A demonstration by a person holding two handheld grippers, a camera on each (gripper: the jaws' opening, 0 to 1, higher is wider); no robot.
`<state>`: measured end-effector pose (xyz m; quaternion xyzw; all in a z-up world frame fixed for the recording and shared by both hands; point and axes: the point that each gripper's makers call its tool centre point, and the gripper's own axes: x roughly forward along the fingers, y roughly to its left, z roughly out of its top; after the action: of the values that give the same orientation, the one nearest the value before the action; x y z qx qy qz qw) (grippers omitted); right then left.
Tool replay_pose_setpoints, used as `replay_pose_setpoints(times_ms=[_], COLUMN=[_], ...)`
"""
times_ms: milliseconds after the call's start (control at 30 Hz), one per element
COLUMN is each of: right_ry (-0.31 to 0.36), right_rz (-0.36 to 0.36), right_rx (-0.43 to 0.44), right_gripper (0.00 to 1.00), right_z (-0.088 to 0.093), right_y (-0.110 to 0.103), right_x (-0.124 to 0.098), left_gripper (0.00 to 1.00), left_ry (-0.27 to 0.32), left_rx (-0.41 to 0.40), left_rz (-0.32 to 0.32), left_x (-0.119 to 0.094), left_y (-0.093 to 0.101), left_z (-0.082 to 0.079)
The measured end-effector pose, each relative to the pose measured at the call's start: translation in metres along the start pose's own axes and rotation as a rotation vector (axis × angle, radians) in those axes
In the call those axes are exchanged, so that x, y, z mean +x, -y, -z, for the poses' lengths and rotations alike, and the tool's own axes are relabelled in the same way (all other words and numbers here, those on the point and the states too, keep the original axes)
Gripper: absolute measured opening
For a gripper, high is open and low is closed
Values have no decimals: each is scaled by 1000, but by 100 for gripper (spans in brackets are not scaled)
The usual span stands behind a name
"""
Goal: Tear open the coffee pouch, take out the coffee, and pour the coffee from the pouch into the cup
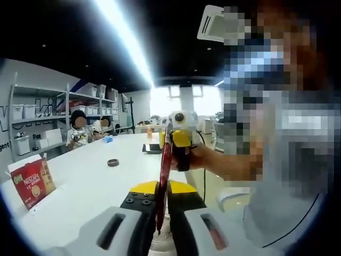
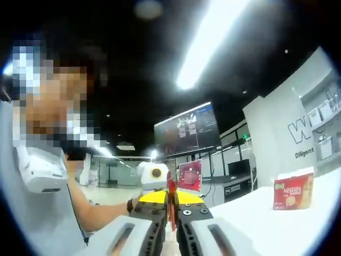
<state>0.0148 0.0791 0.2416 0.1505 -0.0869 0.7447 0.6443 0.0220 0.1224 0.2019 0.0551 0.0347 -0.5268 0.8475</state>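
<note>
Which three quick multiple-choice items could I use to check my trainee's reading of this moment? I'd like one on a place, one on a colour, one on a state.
1. Where does the coffee box stand?
A. on the white table
B. on a shelf
C. in a hand

2. What colour is the pouch?
A. blue
B. red
C. green

3. How is the pouch held?
A. lying free
C. by one gripper
B. pinched by the left gripper and the right gripper

Answers: 1 A, it stands on the tabletop; 2 B, its thin edge shows red; 3 B, both pairs of jaws close on it.
</note>
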Motion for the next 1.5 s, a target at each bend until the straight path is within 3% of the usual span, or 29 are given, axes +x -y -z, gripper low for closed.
replay_pose_setpoints(times_ms=[333,500,733,867,933,967,1033,1067,1200,1267,1400,1500], right_ry=[165,198,247,237,299,301,226,221,270,183,251,162], right_rz=[83,99,101,112,105,106,136,138,121,163,133,160], right_rx=[75,107,76,70,58,53,31,21,27,10,24,-21], right_gripper=[4,4,3,3,3,3,3,3,3,3,3,3], right_z=[18,26,22,31,20,19,30,32,22,37,24,34], right_y=[2,3,1,1,-2,-2,4,5,-2,5,-2,4], right_x=[-38,-45,-45,-45,-49,-49,-46,-45,-47,-47,-50,-47], left_gripper=[15,17,20,22,22,21,21,21,21,21,21,21], left_ry=[-69,15,169,205,216,215,211,208,189,191,210,208], left_rx=[18,-16,-57,-64,-93,-102,-128,-133,-133,-136,-148,-142], left_rz=[27,-23,-183,-288,-367,-396,-429,-448,-500,-508,-519,-516], left_x=[16,3,-31,-52,-70,-76,-83,-87,-92,-92,-88,-84], left_y=[7,1,-4,-7,-9,-11,-12,-12,-7,-3,5,9], left_z=[13,1,-6,-4,0,3,8,12,21,24,25,26])
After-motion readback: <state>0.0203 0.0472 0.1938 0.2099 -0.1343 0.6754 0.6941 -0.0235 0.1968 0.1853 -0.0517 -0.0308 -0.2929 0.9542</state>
